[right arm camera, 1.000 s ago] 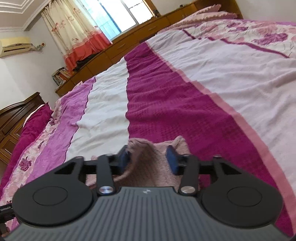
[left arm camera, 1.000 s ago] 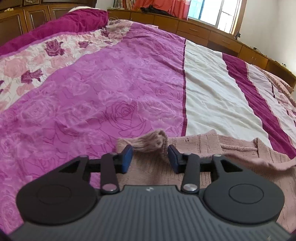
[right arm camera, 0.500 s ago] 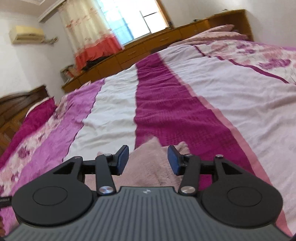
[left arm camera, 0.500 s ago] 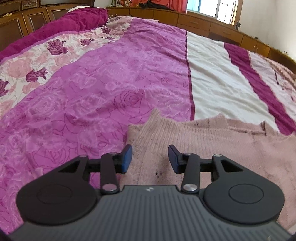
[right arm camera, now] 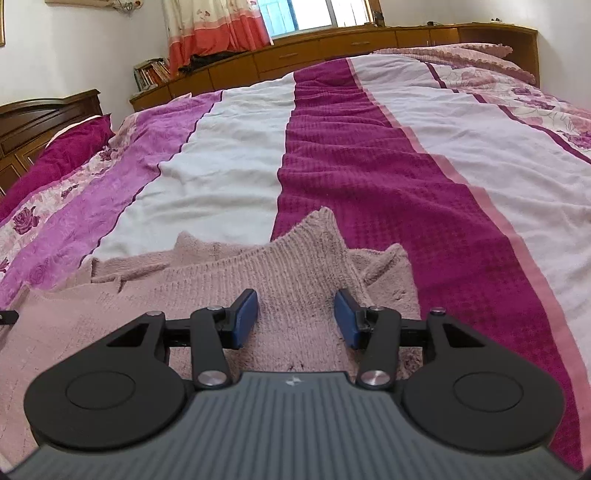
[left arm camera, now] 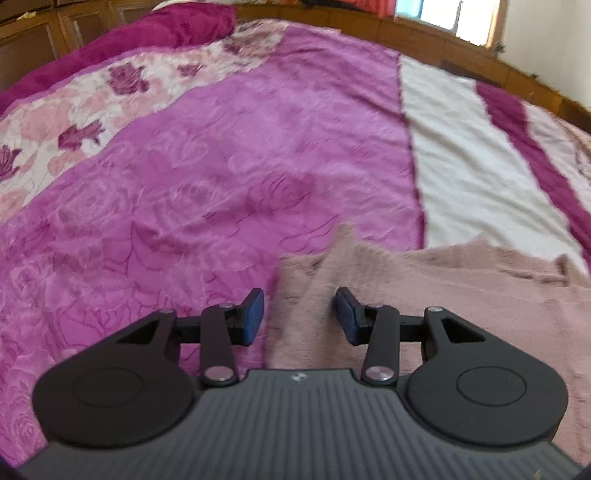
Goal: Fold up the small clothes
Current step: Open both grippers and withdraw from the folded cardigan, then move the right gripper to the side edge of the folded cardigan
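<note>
Left gripper (left arm camera: 299, 314) released, blue pads apart over the knit's edge, gripping nothing. Right gripper (right arm camera: 295, 314) likewise parted, a raised ribbed fold between the pads, not pinched. Pink knitted sweater (right arm camera: 280, 273), fuzzy, lies spread on the bedspread (right arm camera: 369, 177): striped magenta waffle weave, white, rose-embossed purple. Wooden cabinets (right arm camera: 332, 44) at twelve o'clock; curtain (right arm camera: 214, 26) at eleven.

Daylight from the window (right arm camera: 314, 13) — left view motion-blurred, right sharp, edges bowed.
</note>
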Demonstrator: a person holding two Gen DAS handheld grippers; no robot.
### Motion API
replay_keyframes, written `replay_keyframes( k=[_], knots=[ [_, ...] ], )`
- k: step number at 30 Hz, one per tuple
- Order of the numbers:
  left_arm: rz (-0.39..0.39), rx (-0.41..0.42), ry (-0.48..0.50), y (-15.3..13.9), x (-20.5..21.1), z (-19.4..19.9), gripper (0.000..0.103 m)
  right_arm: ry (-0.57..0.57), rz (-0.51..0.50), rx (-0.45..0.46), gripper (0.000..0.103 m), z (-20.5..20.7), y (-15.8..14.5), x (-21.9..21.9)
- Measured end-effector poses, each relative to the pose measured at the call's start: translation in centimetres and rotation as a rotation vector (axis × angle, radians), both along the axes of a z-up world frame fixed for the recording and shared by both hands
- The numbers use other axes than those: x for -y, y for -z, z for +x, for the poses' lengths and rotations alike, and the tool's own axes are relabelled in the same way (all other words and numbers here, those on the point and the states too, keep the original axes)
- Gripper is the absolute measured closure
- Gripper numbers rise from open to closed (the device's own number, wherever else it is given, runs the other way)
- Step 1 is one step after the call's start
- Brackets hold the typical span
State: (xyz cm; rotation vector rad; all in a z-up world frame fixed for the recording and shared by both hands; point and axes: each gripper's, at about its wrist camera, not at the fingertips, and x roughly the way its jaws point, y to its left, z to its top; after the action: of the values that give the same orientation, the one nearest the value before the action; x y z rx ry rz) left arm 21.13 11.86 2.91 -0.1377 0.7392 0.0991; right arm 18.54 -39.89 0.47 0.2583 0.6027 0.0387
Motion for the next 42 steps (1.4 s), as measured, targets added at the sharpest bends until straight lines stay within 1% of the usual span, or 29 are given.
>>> replay_keyframes(
  k=[3,8,14,16,18,20,22,24,26,31,34,42],
  knots=[
    [-0.033,0.003,-0.003,0.5,-0.6,-0.2,0.056,-0.002,0.017,-0.001,0.048,0.0,0.0,0.3],
    [-0.024,-0.006,0.004,-0.2,-0.7,-0.7,0.057,0.012,0.069,0.000,0.048,-0.2,-0.6,1.1],
    [-0.021,-0.001,0.021,-2.0,-0.8,-2.4,0.058,0.052,0.125,0.026,0.048,-2.6,-2.2,2.0],
    [-0.011,-0.007,0.031,-2.5,-0.6,-3.1,0.058,0.065,0.145,0.035,0.044,-3.8,-2.6,2.6],
    [0.004,-0.012,0.038,-2.9,-0.4,-3.9,0.058,0.084,0.168,0.045,0.028,-5.1,-3.0,3.3],
    [0.006,-0.017,0.042,-3.3,-0.3,-4.9,0.058,0.097,0.190,0.060,0.025,-6.6,-3.4,4.0],
    [0.000,-0.025,0.044,-3.6,-0.2,-5.8,0.057,0.102,0.202,0.059,0.024,-7.8,-3.6,4.5],
    [-0.009,-0.032,0.043,-3.8,-0.2,-6.6,0.053,0.117,0.216,0.055,0.023,-9.0,-3.7,5.1],
    [-0.012,-0.038,0.041,-4.0,0.0,-7.6,0.045,0.125,0.222,0.048,0.023,-10.0,-3.6,5.5],
    [0.002,-0.056,0.040,-4.2,0.5,-9.4,0.039,0.134,0.235,0.019,0.023,-12.0,-2.9,6.1],
    [0.004,-0.071,0.041,-4.3,0.8,-10.2,0.039,0.138,0.250,0.003,0.023,-12.9,-2.5,6.3],
    [0.003,-0.103,0.037,-3.7,1.6,-12.4,0.039,0.145,0.282,-0.016,0.022,-13.7,-1.5,6.4]
  ],
)
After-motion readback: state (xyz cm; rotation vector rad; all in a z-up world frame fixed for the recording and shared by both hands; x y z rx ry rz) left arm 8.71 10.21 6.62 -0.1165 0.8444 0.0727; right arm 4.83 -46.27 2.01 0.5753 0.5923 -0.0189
